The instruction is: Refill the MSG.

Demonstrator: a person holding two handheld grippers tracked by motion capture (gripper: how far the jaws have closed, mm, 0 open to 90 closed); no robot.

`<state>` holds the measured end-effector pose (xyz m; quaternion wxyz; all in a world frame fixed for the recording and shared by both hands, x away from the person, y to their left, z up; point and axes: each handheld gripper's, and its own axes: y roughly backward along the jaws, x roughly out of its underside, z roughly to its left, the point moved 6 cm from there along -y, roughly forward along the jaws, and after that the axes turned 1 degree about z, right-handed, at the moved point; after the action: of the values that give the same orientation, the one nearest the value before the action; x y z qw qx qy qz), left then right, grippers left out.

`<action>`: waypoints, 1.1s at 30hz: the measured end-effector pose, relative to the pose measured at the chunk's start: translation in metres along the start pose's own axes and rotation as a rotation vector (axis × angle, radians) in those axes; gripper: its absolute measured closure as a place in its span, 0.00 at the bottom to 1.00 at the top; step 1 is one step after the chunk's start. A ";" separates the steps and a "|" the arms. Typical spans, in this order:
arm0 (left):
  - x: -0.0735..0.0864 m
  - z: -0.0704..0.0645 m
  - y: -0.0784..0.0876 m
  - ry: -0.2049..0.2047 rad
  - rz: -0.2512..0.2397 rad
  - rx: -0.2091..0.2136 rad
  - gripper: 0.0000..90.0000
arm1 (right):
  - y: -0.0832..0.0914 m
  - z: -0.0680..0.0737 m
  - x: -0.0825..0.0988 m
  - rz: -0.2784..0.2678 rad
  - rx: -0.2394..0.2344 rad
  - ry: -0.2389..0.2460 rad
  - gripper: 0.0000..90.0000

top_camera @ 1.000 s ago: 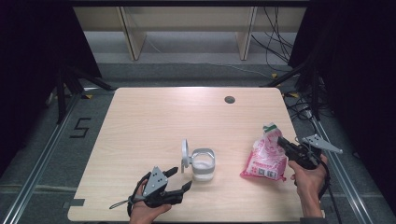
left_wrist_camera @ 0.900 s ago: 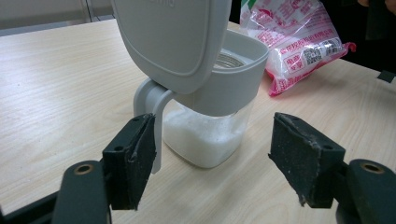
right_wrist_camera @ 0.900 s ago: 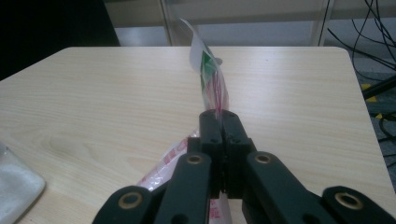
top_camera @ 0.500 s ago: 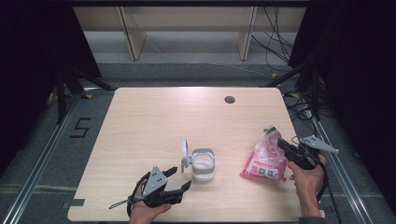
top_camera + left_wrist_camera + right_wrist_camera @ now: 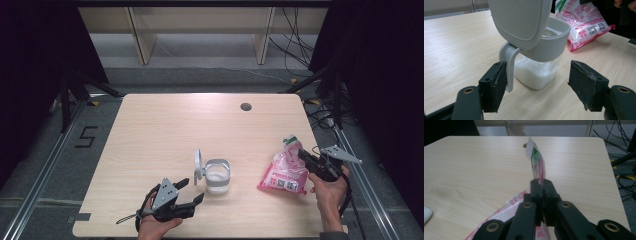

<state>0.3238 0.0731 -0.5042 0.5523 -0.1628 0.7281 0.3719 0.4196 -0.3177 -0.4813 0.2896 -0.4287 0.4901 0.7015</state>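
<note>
From the high view, you are holding the pink refill bag (image 5: 286, 172) near the worktop's (image 5: 160, 135) right edge, your right gripper (image 5: 303, 154) pinching its upper part; the open-lidded jar (image 5: 217, 175) is standing toward the near edge, just ahead of and to the right of your left gripper (image 5: 192, 190).

In the left gripper view, your fingers (image 5: 494, 87) are standing wide and empty, the jar's handle (image 5: 509, 67) sitting just beside the left one and white grains lying in the jar's bottom.

In the right gripper view, your fingers (image 5: 536, 192) are clamping the bag's (image 5: 537, 165) folded top, its long axis running away toward the far edge. The left hand is nearer the jar.
</note>
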 end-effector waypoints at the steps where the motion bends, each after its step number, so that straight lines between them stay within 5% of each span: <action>1: 0.000 0.000 -0.001 0.001 -0.007 0.001 0.34 | -0.001 -0.002 0.000 -0.005 0.004 0.016 0.99; 18: 0.000 0.002 0.000 -0.003 -0.004 0.002 0.33 | -0.001 -0.005 0.002 0.019 0.029 -0.002 0.95; 19: 0.000 0.002 0.000 0.001 -0.004 -0.002 0.33 | -0.002 -0.010 0.002 0.013 0.059 0.038 0.92; 20: 0.000 0.002 0.001 0.001 -0.001 -0.006 0.33 | 0.000 -0.007 0.003 0.023 0.052 -0.013 0.92; 26: 0.000 0.003 0.000 -0.001 -0.002 -0.009 0.33 | 0.000 -0.014 0.006 0.017 0.074 -0.032 0.85; 27: 0.000 0.003 0.000 0.001 -0.004 -0.007 0.33 | 0.001 -0.017 0.005 0.013 0.068 -0.002 0.83; 30: 0.001 0.002 0.000 -0.001 -0.004 -0.005 0.33 | 0.004 -0.017 0.003 0.019 0.084 -0.027 0.71; 31: 0.000 0.002 0.000 -0.001 -0.004 -0.005 0.33 | 0.007 -0.020 0.002 0.026 0.123 -0.014 0.68; 33: 0.000 0.003 0.002 -0.002 0.000 -0.015 0.33 | 0.009 -0.017 0.000 0.000 0.128 -0.080 0.64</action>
<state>0.3248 0.0763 -0.5037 0.5518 -0.1667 0.7247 0.3775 0.4173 -0.3365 -0.4796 0.3357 -0.3812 0.5219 0.6853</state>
